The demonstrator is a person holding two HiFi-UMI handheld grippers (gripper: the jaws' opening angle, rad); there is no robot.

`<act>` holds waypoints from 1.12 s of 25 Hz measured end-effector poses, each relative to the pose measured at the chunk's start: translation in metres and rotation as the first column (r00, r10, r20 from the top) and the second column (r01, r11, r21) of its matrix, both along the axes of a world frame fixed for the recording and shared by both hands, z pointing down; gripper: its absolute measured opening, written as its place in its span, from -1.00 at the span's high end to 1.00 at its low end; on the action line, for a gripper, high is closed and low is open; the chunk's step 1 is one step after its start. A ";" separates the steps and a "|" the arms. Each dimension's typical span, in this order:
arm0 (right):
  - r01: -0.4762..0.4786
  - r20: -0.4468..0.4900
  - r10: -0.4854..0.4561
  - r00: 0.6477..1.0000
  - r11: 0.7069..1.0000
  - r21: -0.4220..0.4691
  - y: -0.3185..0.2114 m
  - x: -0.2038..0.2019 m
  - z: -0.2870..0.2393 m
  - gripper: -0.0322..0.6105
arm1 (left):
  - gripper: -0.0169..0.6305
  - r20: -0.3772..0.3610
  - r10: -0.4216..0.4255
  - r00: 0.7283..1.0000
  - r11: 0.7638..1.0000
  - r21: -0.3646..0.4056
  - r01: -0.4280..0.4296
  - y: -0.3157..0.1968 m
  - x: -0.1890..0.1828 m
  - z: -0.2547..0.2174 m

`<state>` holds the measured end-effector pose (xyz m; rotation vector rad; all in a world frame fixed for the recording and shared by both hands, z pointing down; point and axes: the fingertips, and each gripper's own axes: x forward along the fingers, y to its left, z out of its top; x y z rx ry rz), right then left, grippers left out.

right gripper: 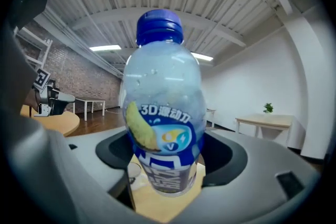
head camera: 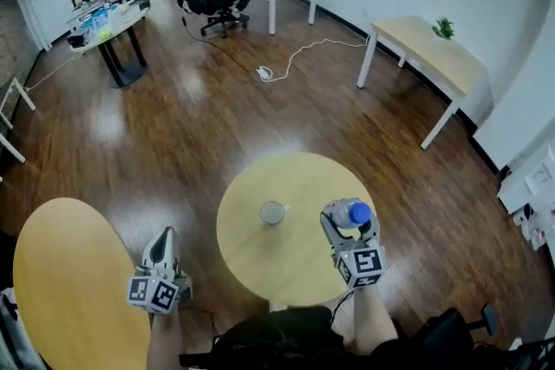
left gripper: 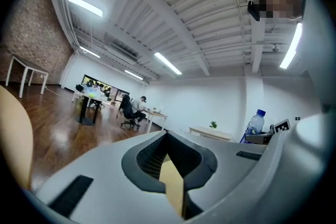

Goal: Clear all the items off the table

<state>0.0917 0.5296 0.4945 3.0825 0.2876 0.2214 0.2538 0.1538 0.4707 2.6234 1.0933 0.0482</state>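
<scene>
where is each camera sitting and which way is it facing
Head view: on the person's head, looking steeply down at the round table with a cup; both forearms, left gripper and right gripper show.
Left gripper view: on the left gripper, facing level across the room; its shut jaws fill the bottom.
Right gripper view: on the right gripper, facing the bottle clamped in its jaws.
Shared: the bottle appears in all three.

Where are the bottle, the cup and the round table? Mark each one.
bottle (right gripper: 165, 136), right gripper view, on its blue label.
cup (head camera: 273, 212), head view, on its open mouth seen from above.
round table (head camera: 260, 260), head view, on bare tabletop.
</scene>
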 end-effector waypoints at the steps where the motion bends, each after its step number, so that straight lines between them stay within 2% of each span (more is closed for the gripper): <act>1: 0.033 -0.019 -0.033 0.999 0.999 -0.006 -0.016 0.013 -0.008 -0.28 | 0.95 -0.008 -0.041 0.999 0.999 -0.003 0.041 -0.027 -0.002 -0.003; 5: 0.194 -0.068 -0.195 0.978 0.981 -0.022 -0.093 0.060 -0.037 -0.28 | 0.95 -0.027 -0.214 0.976 0.977 -0.013 0.214 -0.132 -0.028 -0.018; 8: 0.337 -0.083 -0.339 0.937 0.941 -0.028 -0.164 0.090 -0.047 -0.28 | 0.95 -0.048 -0.352 0.935 0.936 -0.010 0.352 -0.214 -0.055 -0.025; 12: 0.508 -0.092 -0.510 0.855 0.860 -0.046 -0.260 0.115 -0.053 -0.28 | 0.95 -0.068 -0.520 0.852 0.854 -0.010 0.520 -0.310 -0.099 -0.029; 17: 0.642 -0.082 -0.644 0.761 0.765 -0.051 -0.365 0.124 -0.062 -0.28 | 0.95 -0.075 -0.633 0.771 0.774 -0.036 0.632 -0.386 -0.155 -0.031; 20: 0.715 -0.080 -0.718 0.692 0.696 -0.059 -0.433 0.124 -0.061 -0.28 | 0.95 -0.075 -0.686 0.724 0.727 -0.035 0.685 -0.426 -0.187 -0.027; 22: 0.768 -0.081 -0.770 0.633 0.638 -0.066 -0.482 0.121 -0.060 -0.28 | 0.95 -0.084 -0.729 0.679 0.683 -0.028 0.730 -0.459 -0.212 -0.026; 24: 0.812 -0.077 -0.815 0.575 0.580 -0.072 -0.531 0.116 -0.057 -0.28 | 0.95 -0.090 -0.776 0.624 0.628 -0.024 0.778 -0.497 -0.241 -0.027; 28: 0.857 -0.052 -0.860 0.507 0.510 -0.071 -0.603 0.107 -0.050 -0.28 | 0.95 -0.096 -0.847 0.523 0.527 -0.011 0.850 -0.560 -0.299 -0.030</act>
